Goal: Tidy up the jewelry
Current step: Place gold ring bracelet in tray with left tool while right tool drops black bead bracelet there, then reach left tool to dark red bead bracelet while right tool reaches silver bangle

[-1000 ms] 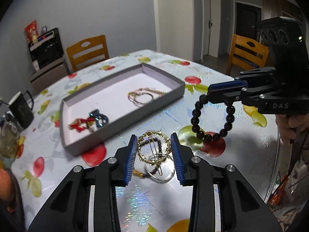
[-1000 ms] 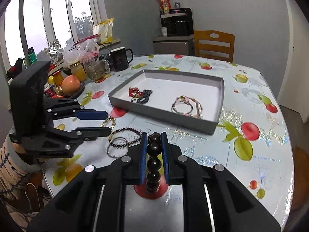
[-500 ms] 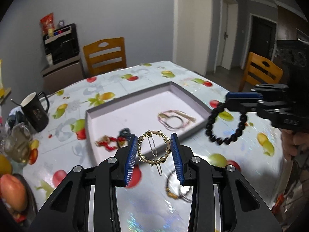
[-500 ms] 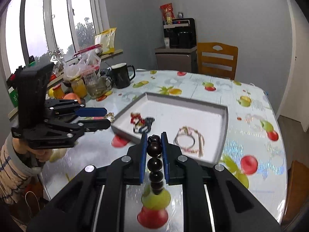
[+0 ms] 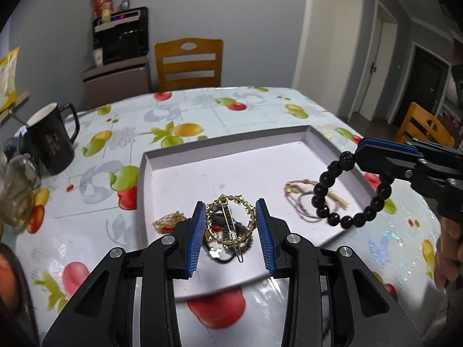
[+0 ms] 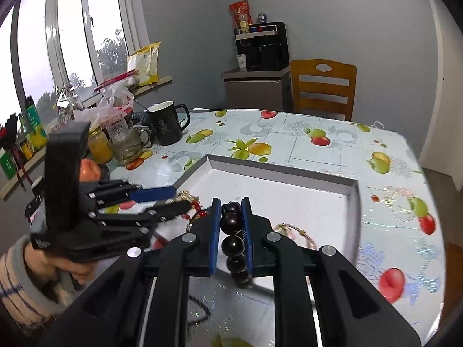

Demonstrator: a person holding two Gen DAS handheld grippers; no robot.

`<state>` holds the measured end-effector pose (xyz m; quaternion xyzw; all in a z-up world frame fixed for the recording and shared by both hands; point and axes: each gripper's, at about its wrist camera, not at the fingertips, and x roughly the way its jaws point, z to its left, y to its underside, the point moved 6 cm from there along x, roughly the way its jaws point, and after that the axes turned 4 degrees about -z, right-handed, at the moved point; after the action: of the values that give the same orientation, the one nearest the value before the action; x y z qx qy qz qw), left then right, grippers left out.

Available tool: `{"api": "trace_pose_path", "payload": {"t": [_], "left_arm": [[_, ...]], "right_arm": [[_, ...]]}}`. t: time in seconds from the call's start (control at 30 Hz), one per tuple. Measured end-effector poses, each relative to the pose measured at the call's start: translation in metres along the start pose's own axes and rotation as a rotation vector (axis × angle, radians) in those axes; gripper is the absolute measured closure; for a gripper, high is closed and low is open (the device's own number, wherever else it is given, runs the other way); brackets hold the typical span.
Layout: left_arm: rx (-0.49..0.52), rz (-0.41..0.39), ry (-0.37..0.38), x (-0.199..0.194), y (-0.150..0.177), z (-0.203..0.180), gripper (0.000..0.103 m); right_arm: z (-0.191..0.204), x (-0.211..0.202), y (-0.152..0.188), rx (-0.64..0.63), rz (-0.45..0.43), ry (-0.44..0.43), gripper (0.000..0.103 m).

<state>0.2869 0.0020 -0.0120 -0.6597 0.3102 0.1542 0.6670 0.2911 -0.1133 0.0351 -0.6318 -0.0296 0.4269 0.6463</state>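
Observation:
My left gripper (image 5: 231, 217) is shut on a round gold hair clip (image 5: 230, 222) and holds it above the near-left part of the grey tray (image 5: 228, 146). My right gripper (image 6: 231, 219) is shut on a dark bead bracelet (image 6: 233, 240), which hangs over the tray's right side in the left wrist view (image 5: 345, 193). In the tray lie a pink cord bracelet (image 5: 303, 195), a red and gold piece (image 5: 169, 221) and a dark blue piece partly hidden behind the clip.
A black mug (image 5: 53, 138) and a glass cup (image 6: 127, 146) stand on the fruit-print table's left. Jars and bags (image 6: 115, 101) crowd the window side. A wooden chair (image 5: 189, 63) stands behind the table. A dark cord (image 6: 199, 309) lies on the table below my right gripper.
Both grippers have moved forward over the tray with their pieces still held. The loose bracelets on the table have dropped out of the left wrist view.

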Motion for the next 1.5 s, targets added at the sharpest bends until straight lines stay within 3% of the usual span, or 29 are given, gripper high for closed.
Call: {"api": "trace_pose_path", "payload": {"t": [0.2,0.73,0.87,0.93,1.03,1.13,1.33,1.5], "left_arm": [[-0.016,0.038,-0.023,0.024,0.012,0.009,0.066],[0.014,0.084,-0.041,0.042,0.03,0.012,0.065],[-0.003,0.092,-0.04,0.042,0.032,0.013,0.052],[-0.011,0.073,-0.043,0.038,0.031,0.015,0.036],[-0.017,0.04,-0.047,0.029,0.029,0.016,0.028],[-0.015,0.015,-0.051,0.02,0.029,0.016,0.023],[0.023,-0.031,-0.075,-0.006,0.037,0.012,0.018],[0.045,-0.04,-0.053,-0.028,0.051,0.003,0.018]], "right_arm": [[-0.006,0.017,0.003,0.048,0.003,-0.025,0.089],[-0.073,0.042,0.05,0.142,0.119,0.087,0.089],[-0.075,0.04,0.056,0.13,0.126,0.109,0.084],[-0.076,0.037,0.058,0.122,0.127,0.12,0.073],[-0.077,0.033,0.06,0.113,0.126,0.135,0.065],[-0.076,0.026,0.06,0.105,0.113,0.137,0.055],[-0.071,0.009,0.058,0.078,0.087,0.148,0.051],[-0.057,-0.009,0.065,0.053,0.072,0.134,0.049]]}}
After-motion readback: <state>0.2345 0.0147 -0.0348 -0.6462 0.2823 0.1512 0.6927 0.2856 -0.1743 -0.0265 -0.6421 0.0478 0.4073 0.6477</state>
